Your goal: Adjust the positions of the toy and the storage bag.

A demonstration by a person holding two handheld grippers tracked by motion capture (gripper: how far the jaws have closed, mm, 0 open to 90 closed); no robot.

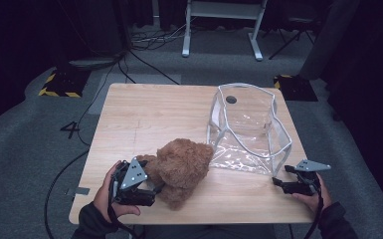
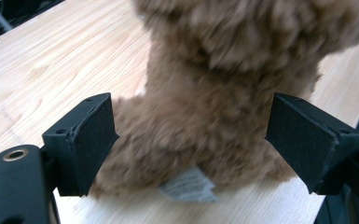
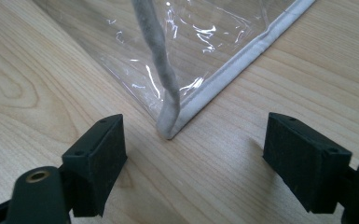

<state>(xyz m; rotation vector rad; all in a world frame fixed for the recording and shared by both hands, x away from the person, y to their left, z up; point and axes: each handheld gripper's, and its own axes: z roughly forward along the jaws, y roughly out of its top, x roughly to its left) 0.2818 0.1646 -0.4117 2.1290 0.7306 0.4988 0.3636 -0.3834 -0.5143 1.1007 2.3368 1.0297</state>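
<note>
Looks like the grab stage: the left gripper point(image 1: 151, 185) is sitting at the near-left of the wooden table point(image 1: 144, 114) with its jaws spread wide around the brown teddy bear point(image 1: 181, 169), pads flanking the fur but not squeezing it yet. Meanwhile the right gripper point(image 1: 281, 183) is hovering with jaws spread just short of the near corner of the clear plastic bag point(image 1: 246, 129), touching nothing. My guess is the left is needing to close on the bear next while the right is pinching that corner, probably to bag it.
</note>
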